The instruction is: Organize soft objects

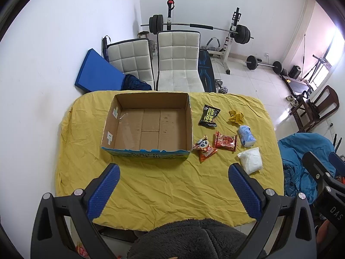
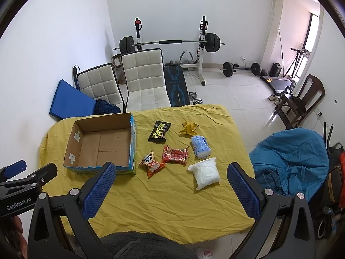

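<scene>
- We see a home room used as a gym: barbell rack (image 2: 170, 43) against white wall, weight bench (image 2: 175, 86), dumbbells (image 2: 195, 99).
- Tiled floor, padded chairs (image 1: 176, 62), table under yellow cloth (image 1: 151, 185), wooden chair (image 2: 301, 99).

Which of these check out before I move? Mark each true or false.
1. The cardboard box already holds two packets. False: it is empty.
2. Both claws, left claw and right claw, are open and hold nothing. True.
3. The white pouch lies nearest the front edge among the packets. True.
4. The black wipes packet sits on top of the red snack packet. False: they lie apart on the yellow cloth.
5. All packets lie to the right of the box. True.
</scene>
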The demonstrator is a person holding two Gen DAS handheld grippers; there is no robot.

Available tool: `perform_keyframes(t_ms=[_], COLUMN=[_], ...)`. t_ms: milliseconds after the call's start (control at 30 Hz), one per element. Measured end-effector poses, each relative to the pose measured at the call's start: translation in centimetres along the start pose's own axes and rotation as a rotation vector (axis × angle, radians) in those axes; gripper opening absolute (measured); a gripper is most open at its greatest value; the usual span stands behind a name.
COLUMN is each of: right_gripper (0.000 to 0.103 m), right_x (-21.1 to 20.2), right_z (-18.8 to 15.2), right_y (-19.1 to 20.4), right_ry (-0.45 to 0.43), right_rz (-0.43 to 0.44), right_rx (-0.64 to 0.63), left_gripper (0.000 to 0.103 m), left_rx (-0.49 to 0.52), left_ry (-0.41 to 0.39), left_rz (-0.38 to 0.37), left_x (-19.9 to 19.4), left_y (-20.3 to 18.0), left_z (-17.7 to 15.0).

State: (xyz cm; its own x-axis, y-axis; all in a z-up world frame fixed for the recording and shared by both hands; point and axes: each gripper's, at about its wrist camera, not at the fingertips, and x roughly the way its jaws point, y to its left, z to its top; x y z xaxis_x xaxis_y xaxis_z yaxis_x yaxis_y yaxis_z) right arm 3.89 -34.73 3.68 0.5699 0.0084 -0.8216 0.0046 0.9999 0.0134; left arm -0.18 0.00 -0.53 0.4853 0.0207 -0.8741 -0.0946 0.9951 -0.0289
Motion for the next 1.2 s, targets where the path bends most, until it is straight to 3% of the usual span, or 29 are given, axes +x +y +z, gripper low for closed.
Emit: perform_keyframes(t_ms=[1200], right_gripper=[0.103], right_x=[-0.37], right_z=[0.03], right_y=[-0.23], right_ry=[-0.016], right_rz=[-0.010], right_rx=[-0.002], left_gripper=[0.103], left_rx=[0.000], left_ry=[-0.008], left_rz=[0.004], left_x=[-0.44], left_y=[-0.25], left_z=[0.13])
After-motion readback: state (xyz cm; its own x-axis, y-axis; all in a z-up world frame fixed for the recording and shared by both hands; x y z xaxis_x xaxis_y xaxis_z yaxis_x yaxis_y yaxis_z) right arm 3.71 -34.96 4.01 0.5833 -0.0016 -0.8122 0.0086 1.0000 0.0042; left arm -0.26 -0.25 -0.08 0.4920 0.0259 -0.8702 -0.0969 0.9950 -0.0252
